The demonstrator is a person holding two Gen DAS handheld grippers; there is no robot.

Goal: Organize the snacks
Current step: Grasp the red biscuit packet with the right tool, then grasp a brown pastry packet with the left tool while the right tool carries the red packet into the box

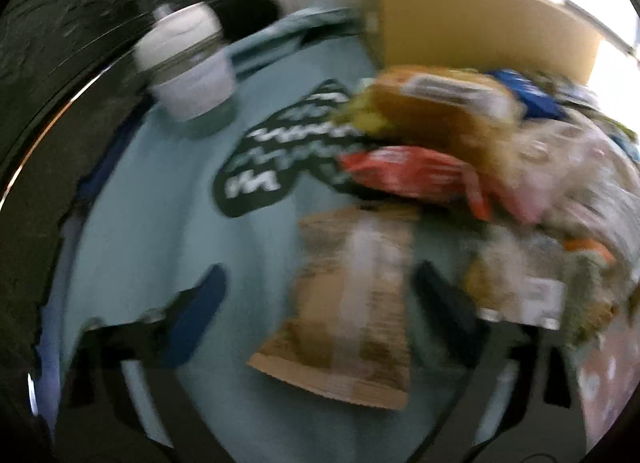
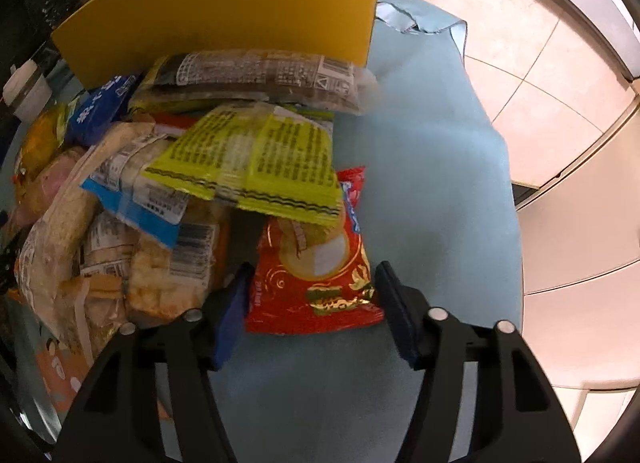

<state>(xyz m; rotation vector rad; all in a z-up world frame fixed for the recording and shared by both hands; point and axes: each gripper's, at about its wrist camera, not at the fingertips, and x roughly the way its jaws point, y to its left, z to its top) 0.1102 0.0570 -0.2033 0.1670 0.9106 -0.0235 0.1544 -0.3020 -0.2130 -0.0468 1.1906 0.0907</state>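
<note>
Right tongs: your right gripper (image 2: 312,303) has its jaws apart, one on each side of the red packet (image 2: 320,263); whether the pads touch it, you cannot tell.
Left tongs: your left gripper (image 1: 320,303) is spread wide over the brown packet (image 1: 352,303), with visible gaps on both sides.
Red packet: flat on the blue cloth (image 2: 432,183), long axis running away from you, far end tucked under the yellow-green packet (image 2: 260,167).
Brown packet: flat on the cloth, long axis also along the fingers, wider end nearest you; the view is blurred.
Pile: snack bags heaped loose on the cloth, against the yellow box (image 2: 240,3).
Box: upright behind the heap; its inside is hidden from you.
Jar (image 1: 188,63): white lid on, standing apart at the cloth's far left.
</note>
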